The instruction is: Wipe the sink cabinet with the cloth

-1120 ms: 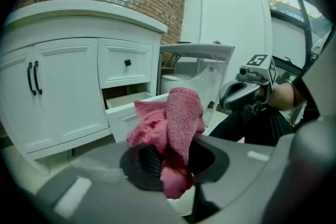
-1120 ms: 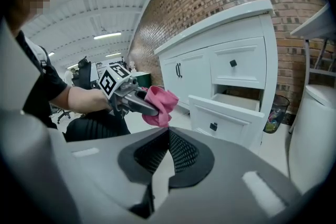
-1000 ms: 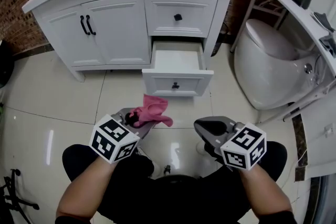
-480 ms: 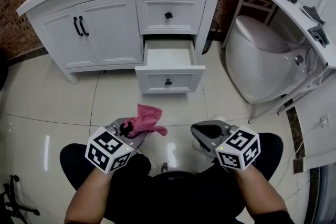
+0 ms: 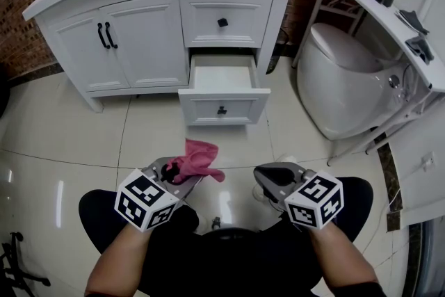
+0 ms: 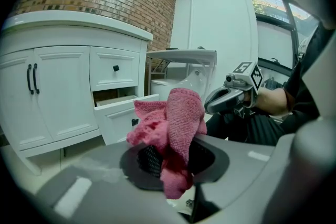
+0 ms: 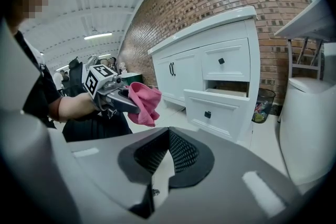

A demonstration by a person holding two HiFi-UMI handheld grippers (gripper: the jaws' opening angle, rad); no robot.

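Cloth (image 5: 198, 158) stays pinched in left gripper (image 5: 178, 172), barely shifted.

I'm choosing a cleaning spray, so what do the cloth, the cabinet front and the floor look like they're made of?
The pink cloth: soft with a nubby, looped weave, likely microfibre or terry. The cabinet: smooth white paint or lacquer with a satin sheen over framed panels, probably wood or board; the core cannot be told. The floor: glossy pale tile, going by the grout lines and light reflections.
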